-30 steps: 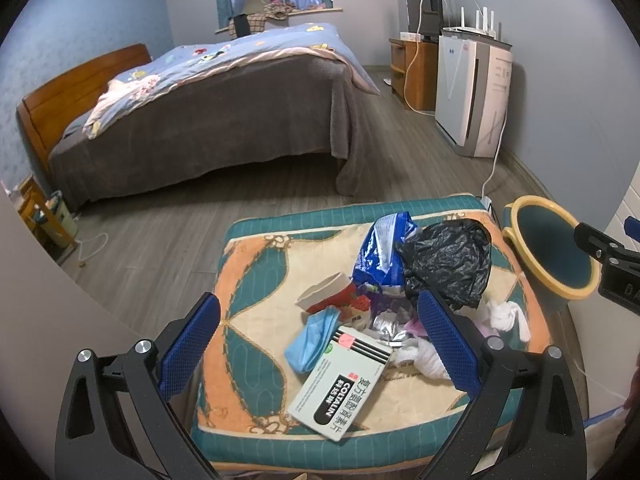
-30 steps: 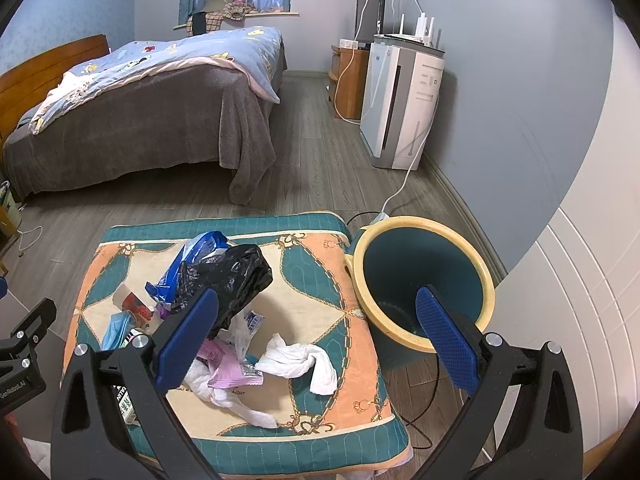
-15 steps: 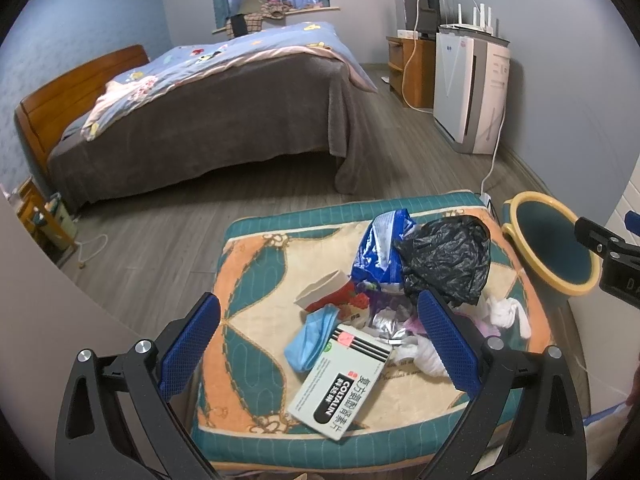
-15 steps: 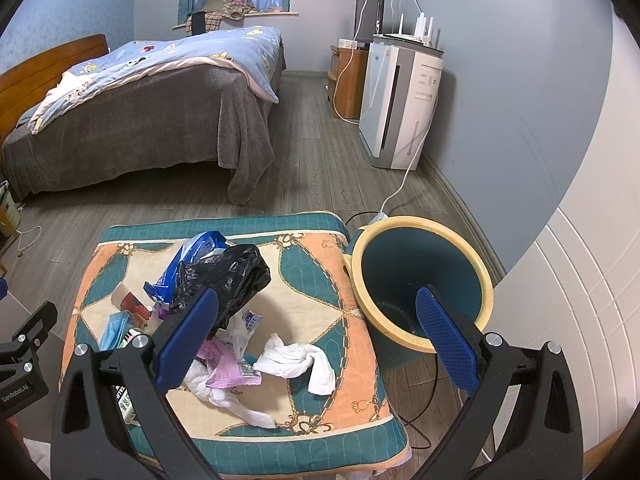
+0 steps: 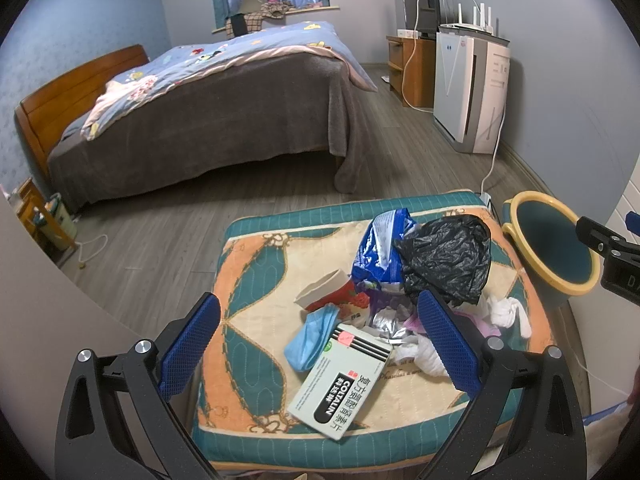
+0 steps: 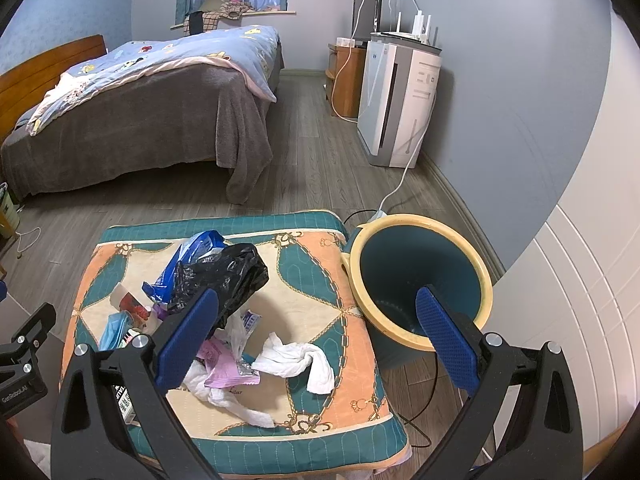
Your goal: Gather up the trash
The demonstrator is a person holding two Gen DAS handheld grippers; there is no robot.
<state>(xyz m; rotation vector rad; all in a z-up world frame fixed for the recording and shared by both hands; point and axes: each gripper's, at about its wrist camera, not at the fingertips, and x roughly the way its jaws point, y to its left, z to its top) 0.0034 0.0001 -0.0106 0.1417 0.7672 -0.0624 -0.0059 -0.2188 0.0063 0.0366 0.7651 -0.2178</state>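
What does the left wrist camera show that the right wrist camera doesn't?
Only the left wrist view shows the whole medicine box and its print. Only the right wrist view shows down inside the bin and the full white cloth. Both show the cushion, the black bag, the blue wrapper, the bed, and open, empty tongs.

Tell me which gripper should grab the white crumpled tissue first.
Right. The right gripper, open, hangs nearly over the white tissue, with the bin just beside it. The left gripper, also open, sits over the medicine box, farther from both.
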